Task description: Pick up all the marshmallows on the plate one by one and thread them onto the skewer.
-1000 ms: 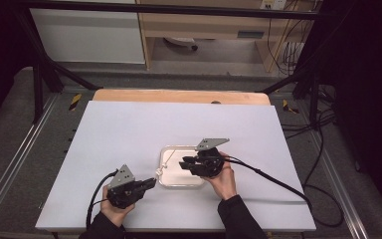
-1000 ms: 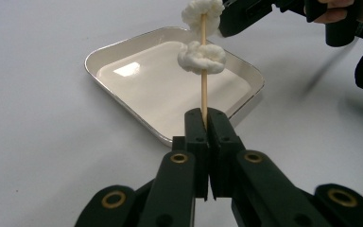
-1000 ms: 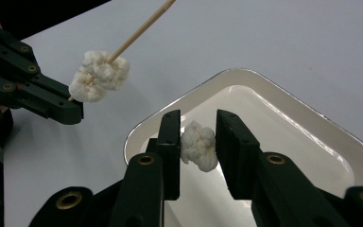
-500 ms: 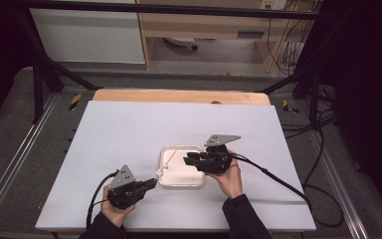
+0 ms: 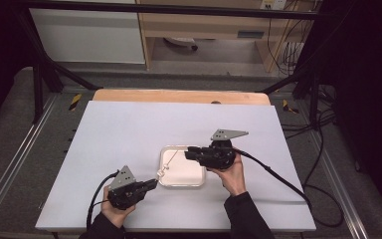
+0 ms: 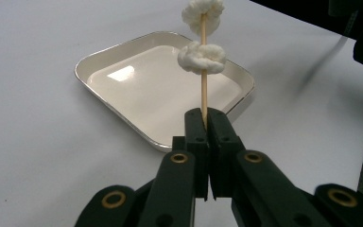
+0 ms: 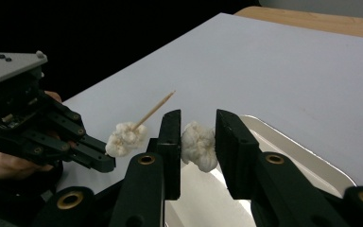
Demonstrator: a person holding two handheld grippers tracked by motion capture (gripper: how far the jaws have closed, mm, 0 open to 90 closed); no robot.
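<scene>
High view shows a white square tray near the middle of the white table, and I take this tray as the landmark. At the near left corner of the tray is the left gripper, held by the person's left hand; its jaws are pressed together on the lower end of a thin wooden skewer. From the gripper the skewer slants up over the left part of the tray. Left gripper view makes the grip clear: the skewer stands between the closed jaws, over the tray, and two white marshmallow pieces are pushed onto it, one above the other. Beyond the tray's right edge is the right hand, and the right gripper reaches from it over the far part of the tray. In the right gripper view its jaws are narrow and hold another white marshmallow between the pads, above the tray. The pointed tip of the skewer is just beside this gripper, not touching the held piece.
</scene>
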